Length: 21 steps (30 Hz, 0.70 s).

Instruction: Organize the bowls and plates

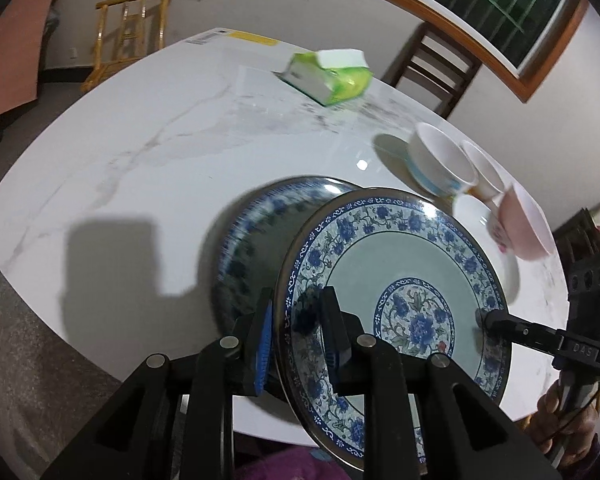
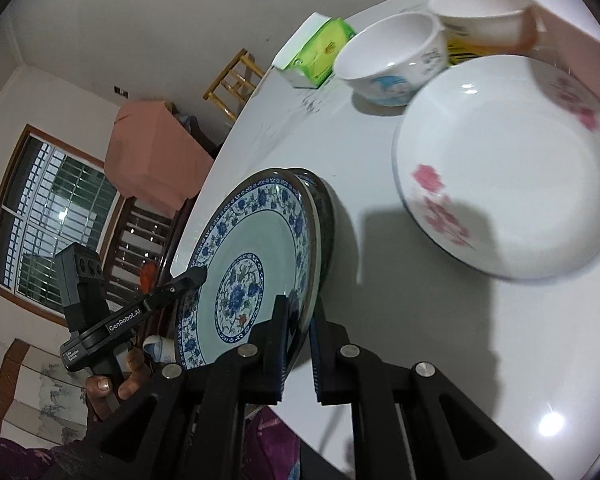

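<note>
A blue-and-white floral plate (image 1: 404,280) (image 2: 256,256) is held tilted above the table between both grippers. My left gripper (image 1: 296,300) is shut on its near rim in the left wrist view, and it shows on the plate's left rim (image 2: 200,274) in the right wrist view. My right gripper (image 2: 302,304) is shut on the opposite rim and shows in the left wrist view too (image 1: 485,317). A second blue floral plate (image 1: 256,232) lies on the table just behind the held one, partly hidden by it.
On the white marble table (image 1: 140,140) stand a white plate with pink flowers (image 2: 508,184), a white bowl with blue print (image 2: 388,60), another white bowl (image 2: 480,12) and a pink bowl (image 1: 524,224). A green tissue pack (image 1: 328,76) lies farther back. Chairs ring the table.
</note>
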{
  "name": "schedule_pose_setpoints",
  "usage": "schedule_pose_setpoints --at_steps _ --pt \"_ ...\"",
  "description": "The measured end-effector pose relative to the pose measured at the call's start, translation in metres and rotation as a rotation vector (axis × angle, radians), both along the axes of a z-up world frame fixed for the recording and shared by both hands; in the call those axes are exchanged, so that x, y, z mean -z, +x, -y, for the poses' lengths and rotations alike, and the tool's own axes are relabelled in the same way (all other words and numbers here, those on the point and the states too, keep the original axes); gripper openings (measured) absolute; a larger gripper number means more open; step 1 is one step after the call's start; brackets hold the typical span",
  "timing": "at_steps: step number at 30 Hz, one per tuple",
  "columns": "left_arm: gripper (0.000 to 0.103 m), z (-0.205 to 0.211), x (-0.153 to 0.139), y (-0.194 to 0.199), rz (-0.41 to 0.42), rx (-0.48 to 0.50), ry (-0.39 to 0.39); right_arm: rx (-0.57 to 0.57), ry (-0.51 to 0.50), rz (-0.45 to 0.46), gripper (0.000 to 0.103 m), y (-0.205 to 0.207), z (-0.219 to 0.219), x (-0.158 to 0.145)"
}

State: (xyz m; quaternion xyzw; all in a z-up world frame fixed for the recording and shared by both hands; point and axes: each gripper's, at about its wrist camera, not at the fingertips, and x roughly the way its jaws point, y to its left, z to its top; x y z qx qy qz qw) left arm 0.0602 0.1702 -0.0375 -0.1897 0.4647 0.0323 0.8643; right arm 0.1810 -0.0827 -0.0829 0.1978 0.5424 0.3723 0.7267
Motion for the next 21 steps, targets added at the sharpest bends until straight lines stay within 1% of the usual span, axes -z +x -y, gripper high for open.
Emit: schedule_pose_setpoints --at_steps 6,16,21 --pt "0.02 -0.02 0.008 0.01 -0.002 -0.041 0.002 -0.019 -0.022 0.005 0.011 0.01 -0.021 0.002" --pt "0.021 -0.029 0.02 0.017 -0.006 -0.065 0.016 -0.029 -0.063 0.026 0.013 0.008 -0.028 -0.001" --pt "0.021 -0.031 0.02 0.019 0.0 -0.072 0.038 -0.033 -0.067 0.024 0.013 0.005 -0.028 0.002"
